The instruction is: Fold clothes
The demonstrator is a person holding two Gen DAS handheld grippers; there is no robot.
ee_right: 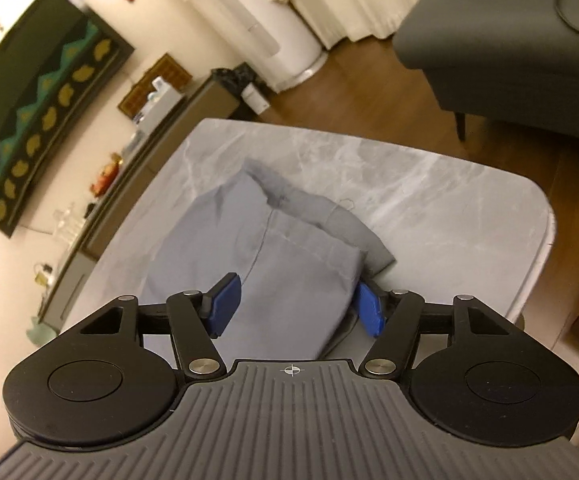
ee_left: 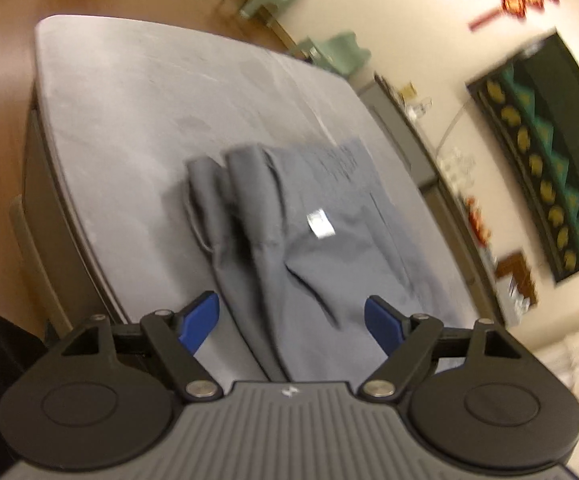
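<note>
Garment: a grey-blue garment (ee_left: pixel 313 232) (ee_right: pixel 273 264), folded into a rough bundle, lies flat on the table, toward the near half of the top in both views.
Folds: in the left view two rolled ridges run along its 9 o'clock side, with a flatter panel toward 3 o'clock; in the right view a seam runs down the middle and a darker layer sticks out at 2 o'clock.
Label: a small white tag (ee_left: pixel 321 224) sits on the flat panel, near the garment's middle.
Left gripper: the left gripper (ee_left: pixel 291 320) has its blue fingers (ee_left: pixel 199 320) spread wide apart; nothing is pinched.
Garment to left fingers: the near end of the cloth runs down between the two pads, filling most of the gap; neither pad presses on it, and bare table shows inside the 9 o'clock pad.
Right gripper: the right gripper (ee_right: pixel 297 306) also has its fingers (ee_right: pixel 225 304) apart, clamped on nothing.
Garment to right fingers: the near edge of the bundle lies between the pads; the 3 o'clock pad sits right at the cloth's corner, and whether it touches cannot be told.
Table: a pale grey marbled table (ee_left: pixel 129 100) (ee_right: pixel 449 208) with rounded corners.
Floor: brown wood floor (ee_right: pixel 369 92) around the table.
Sofa: a dark grey sofa (ee_right: pixel 509 40) at 1 o'clock in the right view, well apart from the table.
Wall: a dark panel (ee_left: pixel 545 152) (ee_right: pixel 37 120) with a teal zigzag and yellow shapes hangs on the cream wall, above a low cabinet (ee_right: pixel 101 216) crowded with small items.
</note>
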